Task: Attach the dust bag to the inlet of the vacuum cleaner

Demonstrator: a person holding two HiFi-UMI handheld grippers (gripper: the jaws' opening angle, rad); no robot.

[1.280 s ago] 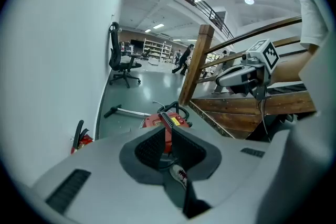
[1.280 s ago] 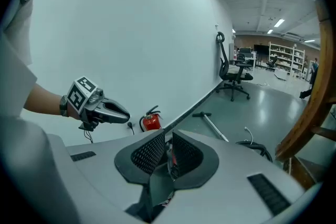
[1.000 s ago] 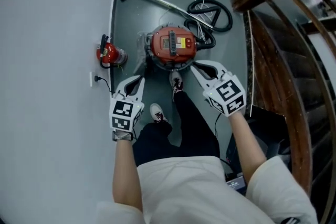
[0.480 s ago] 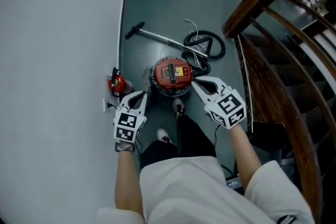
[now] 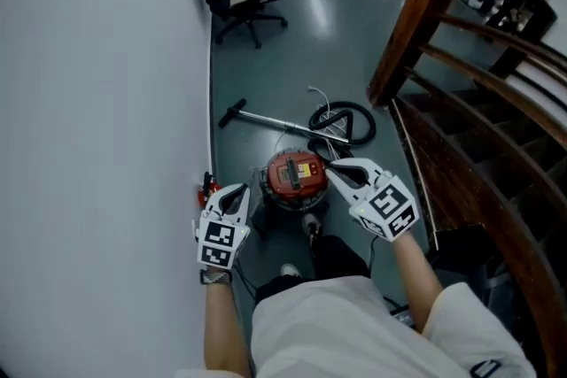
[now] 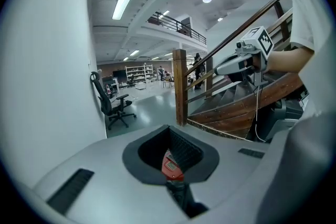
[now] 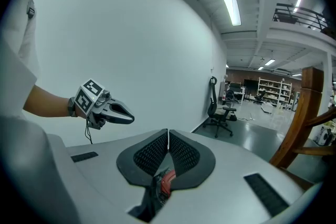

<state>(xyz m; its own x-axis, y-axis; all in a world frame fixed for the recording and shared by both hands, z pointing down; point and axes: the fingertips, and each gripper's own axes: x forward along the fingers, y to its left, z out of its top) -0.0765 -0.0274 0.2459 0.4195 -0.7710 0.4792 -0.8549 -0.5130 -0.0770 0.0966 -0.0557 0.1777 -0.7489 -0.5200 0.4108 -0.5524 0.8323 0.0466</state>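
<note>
The red vacuum cleaner (image 5: 295,177) stands on the grey floor below me, small in the head view. My left gripper (image 5: 237,190) hangs above its left side and my right gripper (image 5: 332,168) above its right side, both well clear of it. The jaws of both are shut with nothing between them. In the left gripper view a sliver of the vacuum cleaner (image 6: 169,166) shows under the shut jaws, and the right gripper (image 6: 220,68) floats at upper right. The right gripper view shows the left gripper (image 7: 131,118) against the wall. I cannot make out a dust bag.
A metal wand (image 5: 266,119) and a coiled black hose (image 5: 341,124) lie behind the vacuum cleaner. A red extinguisher (image 5: 208,188) stands by the white wall (image 5: 89,102). An office chair (image 5: 244,0) is farther back. A wooden stair railing (image 5: 416,22) runs along the right.
Both grippers have risen away from the vacuum cleaner. The head view has lifted too, so the vacuum cleaner looks smaller and the chair and more floor have come into view.
</note>
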